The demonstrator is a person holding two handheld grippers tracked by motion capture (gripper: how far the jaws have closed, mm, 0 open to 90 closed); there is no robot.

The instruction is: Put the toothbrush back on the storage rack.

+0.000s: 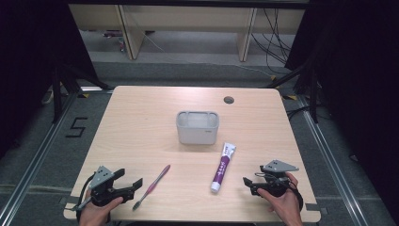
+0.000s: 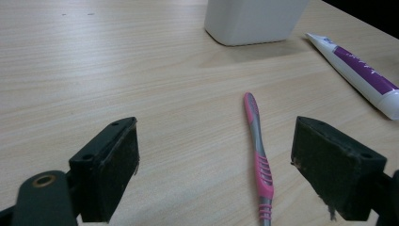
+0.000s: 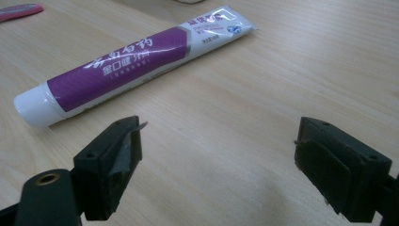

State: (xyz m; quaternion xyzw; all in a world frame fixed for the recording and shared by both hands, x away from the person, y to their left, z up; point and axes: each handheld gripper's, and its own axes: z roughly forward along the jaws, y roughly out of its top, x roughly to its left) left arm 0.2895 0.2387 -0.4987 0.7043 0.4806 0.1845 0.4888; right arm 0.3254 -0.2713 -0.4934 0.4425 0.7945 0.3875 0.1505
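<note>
Toothbrush (image 1: 151, 187) near table (image 1: 141, 122) front edge; bare wood around.

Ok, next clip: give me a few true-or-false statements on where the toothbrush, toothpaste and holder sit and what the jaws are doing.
1. The toothbrush lies flat on the table. True.
2. The toothpaste tube stands inside the grey holder. False: it lies on the table, in front of the holder.
3. The left gripper has its jaws open, holding nothing. True.
4. The right gripper grips the toothpaste tube. False: its jaws are open, apart from the tube.
</note>
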